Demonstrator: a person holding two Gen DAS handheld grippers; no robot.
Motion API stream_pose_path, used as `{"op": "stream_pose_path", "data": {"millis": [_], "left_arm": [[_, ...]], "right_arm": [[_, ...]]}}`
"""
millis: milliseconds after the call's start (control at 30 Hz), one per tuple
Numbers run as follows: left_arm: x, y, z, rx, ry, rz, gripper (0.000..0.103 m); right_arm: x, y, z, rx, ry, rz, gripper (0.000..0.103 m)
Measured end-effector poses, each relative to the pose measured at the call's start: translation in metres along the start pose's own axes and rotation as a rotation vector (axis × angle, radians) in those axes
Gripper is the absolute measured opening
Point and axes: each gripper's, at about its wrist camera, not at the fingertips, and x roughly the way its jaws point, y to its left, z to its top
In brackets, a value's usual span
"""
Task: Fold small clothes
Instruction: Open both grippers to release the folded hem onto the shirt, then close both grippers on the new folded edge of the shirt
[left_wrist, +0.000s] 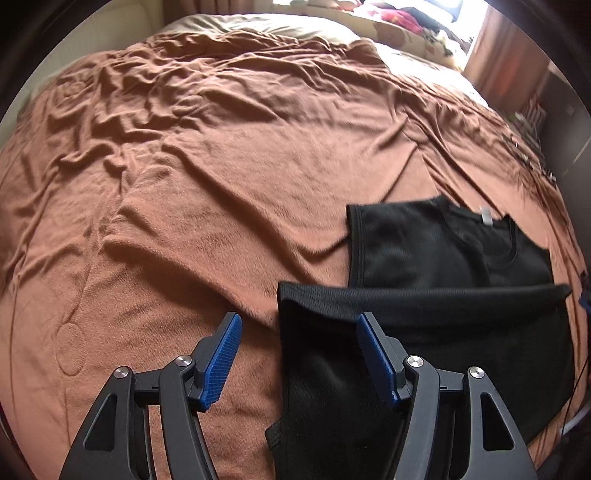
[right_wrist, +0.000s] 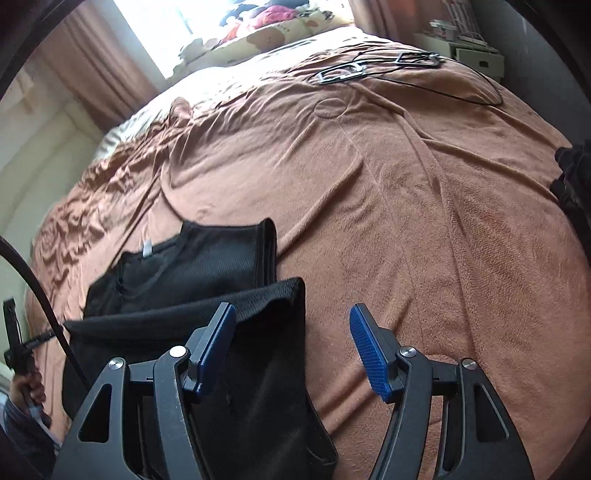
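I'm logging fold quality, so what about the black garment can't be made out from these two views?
- Black garment, left wrist view: near hem hidden behind left tool.
- Right wrist view: lower part behind right tool, cut by frame.
- White label: too small to read.

Black mesh-textured garment (left_wrist: 424, 332), white neck label (left_wrist: 485, 216). Blanket (left_wrist: 221, 166) on bed was plain rust-brown, with faint embossed circles. Left hand-held gripper (left_wrist: 297, 356): black frame, blue ribbed pads (left_wrist: 221, 363); right hand-held gripper (right_wrist: 291, 350) the same. Curtains (right_wrist: 99, 62) brown. Pillow (right_wrist: 280, 33) cream with brown spots. Cables (right_wrist: 424, 77) black.
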Motion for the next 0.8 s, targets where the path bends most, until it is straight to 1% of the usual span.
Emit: {"op": "stream_pose_path", "data": {"millis": [133,300,367,400,500,667,800], "left_arm": [[0.011,-0.008,-0.006,0.058,0.039,0.038,0.067],[0.028,-0.022,-0.012,0.165,0.089,0.101,0.067],[0.036,-0.025,-0.012,0.192,0.097,0.121,0.067],[0.039,-0.025,-0.011,0.197,0.098,0.123,0.067],[0.043,-0.025,-0.004,0.197,0.088,0.122,0.068],[0.050,-0.022,0.014,0.189,0.062,0.151,0.068],[0.055,-0.018,0.027,0.161,0.041,0.145,0.068]], "right_arm": [[0.015,0.013,-0.002,-0.078,0.076,-0.012,0.062],[0.036,0.031,-0.001,-0.174,0.124,-0.077,0.062],[0.044,0.039,-0.001,-0.212,0.136,-0.120,0.062],[0.050,0.041,-0.001,-0.227,0.143,-0.140,0.062],[0.062,0.046,0.002,-0.241,0.154,-0.162,0.062],[0.079,0.054,0.009,-0.260,0.127,-0.201,0.062],[0.090,0.057,0.022,-0.245,0.091,-0.195,0.062]]}}
